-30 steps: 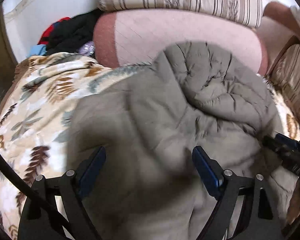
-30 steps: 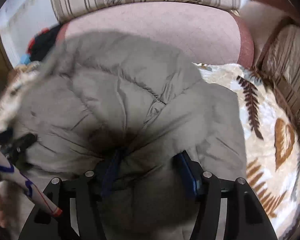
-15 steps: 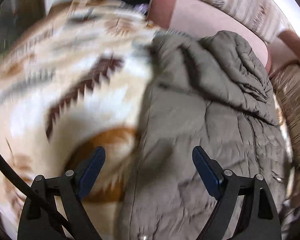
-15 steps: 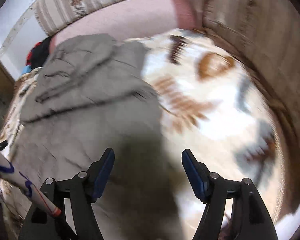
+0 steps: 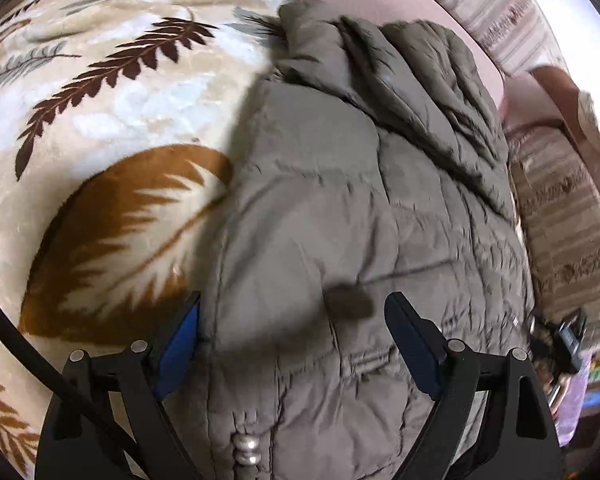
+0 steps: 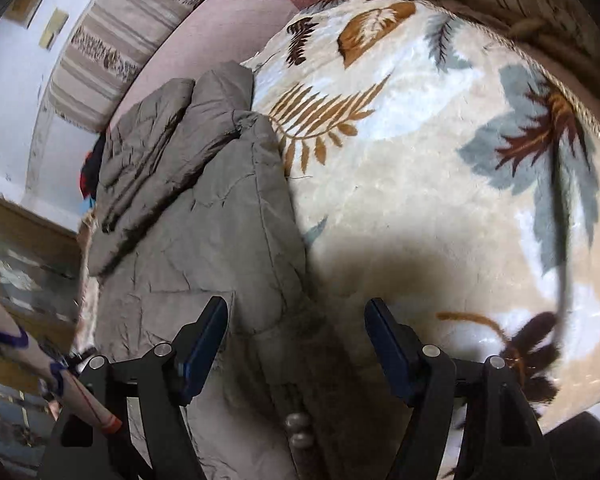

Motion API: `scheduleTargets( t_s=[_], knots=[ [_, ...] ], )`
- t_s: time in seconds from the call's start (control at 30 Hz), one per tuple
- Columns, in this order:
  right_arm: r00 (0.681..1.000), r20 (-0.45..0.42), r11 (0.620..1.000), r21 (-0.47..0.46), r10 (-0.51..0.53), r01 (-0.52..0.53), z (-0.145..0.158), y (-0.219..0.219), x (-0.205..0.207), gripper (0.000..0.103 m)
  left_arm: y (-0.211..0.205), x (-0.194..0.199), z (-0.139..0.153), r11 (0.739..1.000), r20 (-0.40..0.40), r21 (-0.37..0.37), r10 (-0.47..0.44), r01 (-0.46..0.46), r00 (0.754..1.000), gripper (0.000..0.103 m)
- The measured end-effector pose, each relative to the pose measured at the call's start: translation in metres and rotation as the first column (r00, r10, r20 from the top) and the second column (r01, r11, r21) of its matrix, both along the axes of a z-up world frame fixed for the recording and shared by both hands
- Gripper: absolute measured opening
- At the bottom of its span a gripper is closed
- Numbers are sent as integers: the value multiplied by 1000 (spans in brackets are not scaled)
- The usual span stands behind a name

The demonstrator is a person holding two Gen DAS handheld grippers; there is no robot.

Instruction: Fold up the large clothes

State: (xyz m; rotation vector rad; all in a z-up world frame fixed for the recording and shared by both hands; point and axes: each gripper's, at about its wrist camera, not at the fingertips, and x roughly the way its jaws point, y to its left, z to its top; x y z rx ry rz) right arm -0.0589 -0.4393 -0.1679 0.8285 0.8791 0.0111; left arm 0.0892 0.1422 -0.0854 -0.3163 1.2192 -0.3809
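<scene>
on the leaf-print blanket (image 5: 112, 128) lies the grey-brown quilted jacket (image 5: 340, 208), folded narrow, hood end toward the pink cushion (image 6: 220, 28). left gripper (image 5: 292, 344) and right gripper (image 6: 296, 344) both stand wide and empty over its near edges; best to pinch each near corner fully before lifting.

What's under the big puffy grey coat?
The coat lies on a fluffy blanket with leaf patterns, which shows all around it. The blanket part right beneath the coat is covered, so anything there cannot be seen.
</scene>
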Motion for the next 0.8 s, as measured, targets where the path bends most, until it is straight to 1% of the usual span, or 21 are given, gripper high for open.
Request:
scheduleTargets(
  t_s=[0.07, 0.23, 0.3, 0.33, 0.4, 0.5, 0.57, 0.67, 0.77, 0.8],
  knots=[
    [1000, 10, 1000, 31, -6, 6, -3, -3, -1, 77, 0, -5, -1, 1000, 5, 0, -6, 6, 1000, 88],
    [999, 34, 997, 77, -4, 2, -6, -9, -5, 77, 5, -13, -2, 999, 12, -48, 4, -4, 1000, 88],
    [999, 43, 994, 110, 20, -25, -7, -8, -6, 76, 8, -17, -2, 997, 8, -77, 2, -1, 1000, 88],
    [998, 48, 990, 135, 45, -51, -9, -6, -6, 76, 11, -19, -2, 995, 4, -104, 2, -1, 1000, 88],
    [995, 53, 981, 168, 84, -92, -12, 1, -7, 74, 17, -23, -3, 986, -9, -170, -2, 1, 1000, 88],
    [990, 55, 976, 167, 133, -141, -15, 11, -11, 74, 26, -29, -3, 966, -13, -257, -1, -2, 1000, 88],
    [985, 59, 969, 182, 160, -168, -15, 16, -15, 74, 33, -33, -6, 950, -27, -312, 11, -19, 1000, 88],
    [977, 66, 958, 195, 201, -210, -18, 23, -21, 74, 38, -41, -15, 931, -52, -364, 21, -39, 998, 88],
    [965, 81, 947, 192, 248, -259, -19, 31, -28, 74, 41, -55, -19, 915, -36, -402, 28, -40, 999, 88],
    [960, 88, 938, 205, 266, -278, -21, 33, -31, 74, 40, -61, -19, 910, -33, -413, 25, -36, 999, 88]
  ],
)
